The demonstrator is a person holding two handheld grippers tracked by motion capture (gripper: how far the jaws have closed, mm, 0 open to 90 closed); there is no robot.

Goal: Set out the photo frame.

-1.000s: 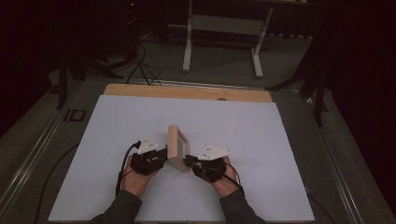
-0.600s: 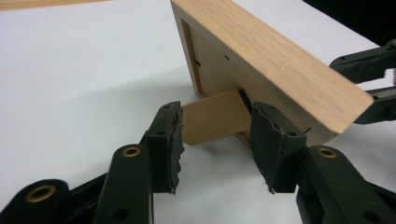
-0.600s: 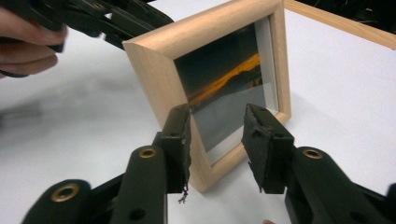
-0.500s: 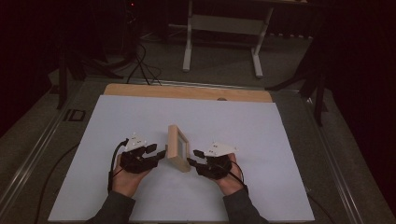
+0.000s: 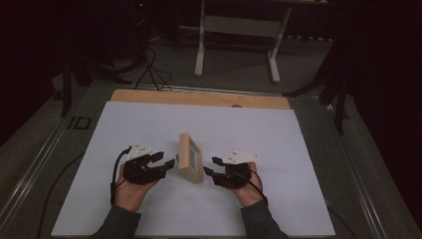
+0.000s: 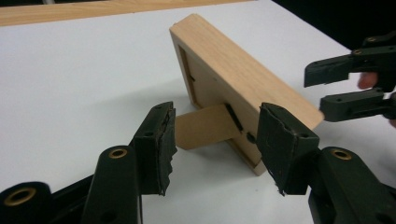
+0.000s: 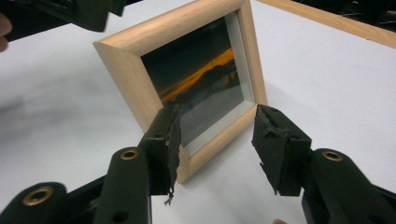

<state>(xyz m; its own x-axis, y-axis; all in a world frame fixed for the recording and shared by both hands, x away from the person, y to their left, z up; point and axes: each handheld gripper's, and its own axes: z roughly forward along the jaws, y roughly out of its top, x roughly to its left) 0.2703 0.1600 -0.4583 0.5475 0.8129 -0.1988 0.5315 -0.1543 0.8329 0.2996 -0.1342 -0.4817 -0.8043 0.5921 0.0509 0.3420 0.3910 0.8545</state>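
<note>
A small wooden picture frame (image 5: 190, 158) is stood upright on its back strut (image 6: 201, 127) near the middle of the white worktop (image 5: 298, 149), a little toward the near edge. The left gripper (image 5: 166, 164) and the right gripper (image 5: 209, 167) are held just beside it, one on each side; their jaws have just been opening and nothing is clasped between them. The frame is judged to be balanced only on that thin strut, so it could be toppled if it were brushed by a jaw drawn back carelessly.
</note>
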